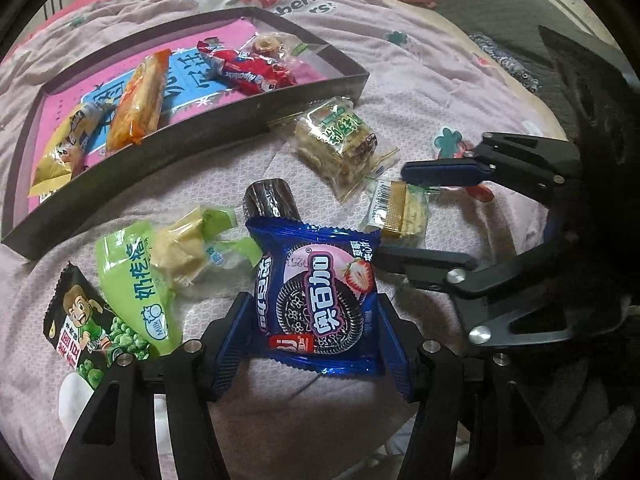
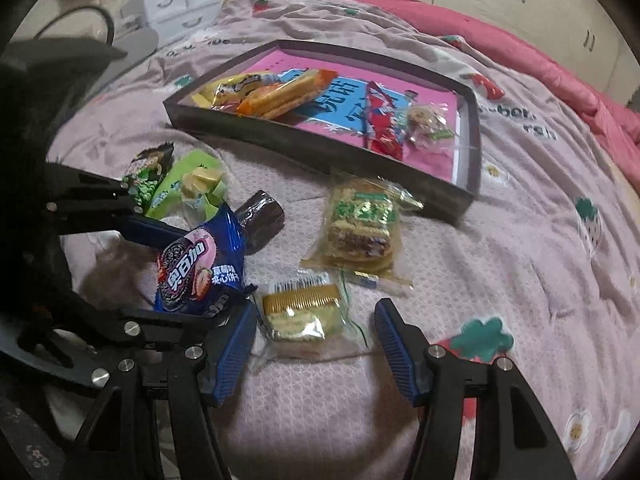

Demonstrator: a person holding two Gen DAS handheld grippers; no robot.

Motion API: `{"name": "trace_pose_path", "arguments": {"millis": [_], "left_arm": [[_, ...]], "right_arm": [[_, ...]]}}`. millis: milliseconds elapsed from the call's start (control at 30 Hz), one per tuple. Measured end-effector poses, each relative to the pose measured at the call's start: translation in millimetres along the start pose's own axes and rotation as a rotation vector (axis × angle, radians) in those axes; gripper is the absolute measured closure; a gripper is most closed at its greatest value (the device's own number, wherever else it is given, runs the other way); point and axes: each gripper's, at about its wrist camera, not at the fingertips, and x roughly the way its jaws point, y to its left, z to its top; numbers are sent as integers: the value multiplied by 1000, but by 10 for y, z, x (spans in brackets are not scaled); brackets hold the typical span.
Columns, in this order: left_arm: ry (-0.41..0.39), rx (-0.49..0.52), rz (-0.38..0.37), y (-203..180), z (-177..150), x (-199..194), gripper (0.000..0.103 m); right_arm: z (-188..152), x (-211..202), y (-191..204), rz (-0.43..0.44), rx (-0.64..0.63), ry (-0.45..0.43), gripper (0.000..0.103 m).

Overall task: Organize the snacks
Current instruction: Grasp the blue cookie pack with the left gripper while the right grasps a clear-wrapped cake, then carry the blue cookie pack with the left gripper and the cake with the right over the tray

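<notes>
Two hand-held grippers hang over a bed (image 2: 520, 240) covered in a pale pink quilt printed with strawberries. Loose snacks lie scattered on the quilt in front of a shallow dark tray (image 2: 320, 148) with a bright pink floor.

The left gripper (image 1: 316, 320) has its blue fingers (image 1: 230, 344) on either side of a blue cookie packet (image 1: 320, 300) showing a round black cookie and a strawberry; the packet's edges touch both fingers and it appears clamped between them. In the right wrist view this packet is tilted up off the quilt.

The right gripper (image 2: 316, 344) has its fingers apart around a small clear packet with a gold band (image 2: 304, 312), which lies flat on the quilt; the fingers do not press on it.

Nearby on the quilt lie a dark brown roll (image 1: 270, 200), a green milk-candy bag (image 1: 132, 280), a pale wafer in a clear wrapper (image 1: 184, 252), a black bag of green peas (image 1: 84, 328) and a clear-wrapped cake with a green label (image 2: 364, 224).

Inside the tray rest a yellow packet (image 2: 228, 88), an orange biscuit pack (image 2: 288, 94), a red bar (image 2: 384, 120) and a small clear-wrapped cookie (image 2: 424, 120).
</notes>
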Motion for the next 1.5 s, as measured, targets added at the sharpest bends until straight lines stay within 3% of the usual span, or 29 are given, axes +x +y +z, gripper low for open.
{"name": "trace_pose_path", "arguments": {"millis": [100, 333, 800, 1500], "left_arm": [[1, -6, -5, 18, 0, 11, 42], [-5, 8, 5, -58, 23, 14, 43], [-97, 18, -21, -124, 82, -315, 45], [-236, -134, -34, 435, 348, -682, 46]], "right_arm": [[-32, 75, 26, 17, -17, 8, 54], [-83, -96, -94, 36, 51, -47, 61], [48, -504, -269, 90, 160, -219, 61], [392, -560, -318, 117, 201, -362, 61]]}}
